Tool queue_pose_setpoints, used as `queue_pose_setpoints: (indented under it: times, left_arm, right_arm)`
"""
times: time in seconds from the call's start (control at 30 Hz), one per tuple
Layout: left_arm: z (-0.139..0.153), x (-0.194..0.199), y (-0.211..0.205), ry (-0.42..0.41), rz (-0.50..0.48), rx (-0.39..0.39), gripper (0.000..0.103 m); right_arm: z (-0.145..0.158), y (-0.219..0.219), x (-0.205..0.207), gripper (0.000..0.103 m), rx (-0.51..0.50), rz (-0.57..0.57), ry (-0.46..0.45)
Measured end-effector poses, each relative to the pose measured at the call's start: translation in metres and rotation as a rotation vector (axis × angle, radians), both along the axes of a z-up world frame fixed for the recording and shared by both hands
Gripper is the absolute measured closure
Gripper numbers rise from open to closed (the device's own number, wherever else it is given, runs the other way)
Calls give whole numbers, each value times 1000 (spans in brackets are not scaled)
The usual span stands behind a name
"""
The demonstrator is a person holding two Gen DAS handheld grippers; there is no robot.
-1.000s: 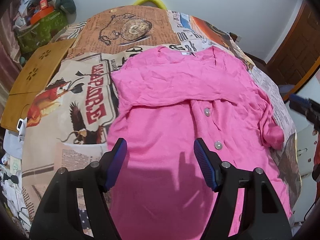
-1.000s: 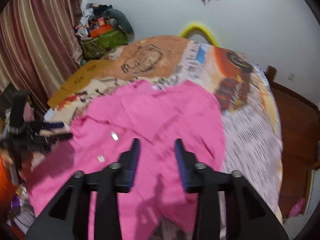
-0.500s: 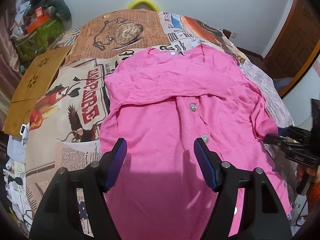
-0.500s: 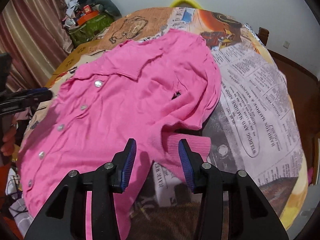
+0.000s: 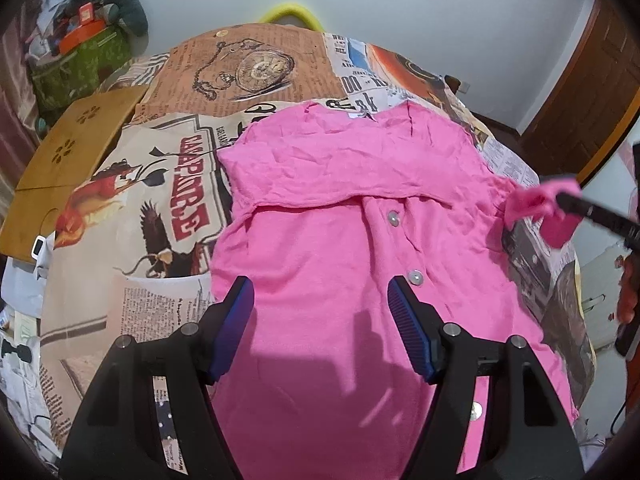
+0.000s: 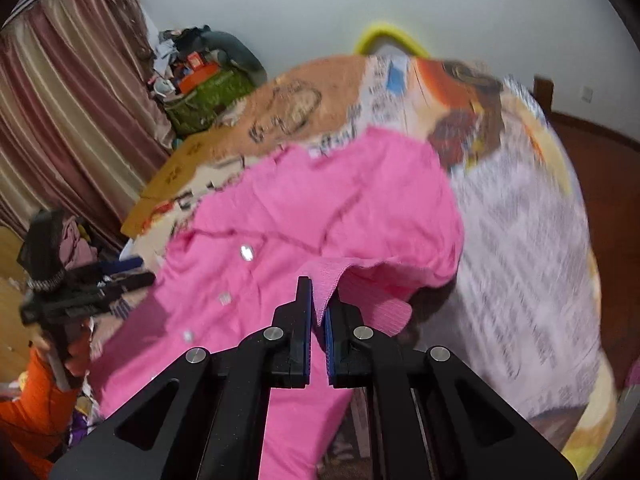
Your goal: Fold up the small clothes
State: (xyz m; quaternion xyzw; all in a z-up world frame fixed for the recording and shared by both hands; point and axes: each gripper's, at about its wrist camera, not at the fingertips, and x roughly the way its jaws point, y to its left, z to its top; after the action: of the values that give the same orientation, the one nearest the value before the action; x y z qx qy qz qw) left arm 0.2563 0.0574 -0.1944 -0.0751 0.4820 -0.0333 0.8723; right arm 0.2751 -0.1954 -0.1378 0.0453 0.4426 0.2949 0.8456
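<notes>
A pink buttoned cardigan (image 5: 344, 240) lies spread on a bed with a newspaper-print cover (image 5: 152, 216); its left sleeve is folded across the chest. My left gripper (image 5: 322, 320) hovers open above the lower body of the cardigan, nothing between its fingers. My right gripper (image 6: 319, 300) is shut on the ribbed cuff of the right sleeve (image 6: 326, 284) and holds it lifted off the bed. In the left wrist view that cuff (image 5: 548, 204) hangs from the right gripper's tip at the far right. The right wrist view is motion-blurred.
A wooden board (image 5: 68, 168) lies on the bed's left side. A green bag with piled items (image 5: 76, 64) stands in the far left corner by a curtain (image 6: 60, 120). A yellow hoop (image 5: 290, 14) shows behind the bed. A wooden door (image 5: 580, 92) is at right.
The right gripper has closed on the sleeve cuff and raised it off the bed. The left gripper stays open over the cardigan, nearly unmoved.
</notes>
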Motion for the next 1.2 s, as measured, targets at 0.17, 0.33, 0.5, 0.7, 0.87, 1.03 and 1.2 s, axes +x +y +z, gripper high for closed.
queue_pose_setpoints:
  times: [0.17, 0.33, 0.5, 0.7, 0.87, 1.03, 1.2]
  left_arm:
    - [-2, -4, 10, -21, 9, -14, 34]
    - [-7, -6, 22, -10, 20, -27, 34]
    - [-13, -5, 33, 5, 35, -28, 34]
    - [-14, 0, 32, 12, 30, -29, 34]
    - [-6, 10, 11, -7, -12, -9, 34]
    - [2, 24, -21, -27, -65, -3, 34]
    - [-4, 43, -53, 6, -101, -12, 45]
  right_arm:
    - [21, 38, 18, 98, -47, 60, -50]
    - [8, 94, 38, 98, -84, 147, -38]
    - [-26, 143, 55, 98, -59, 218, 75]
    - [-35, 158, 55, 57, -58, 224, 124]
    - [-6, 128, 49, 54, -66, 173, 7]
    - [10, 82, 41, 48, -121, 77, -98]
    - [2, 42, 35, 48, -165, 14, -110]
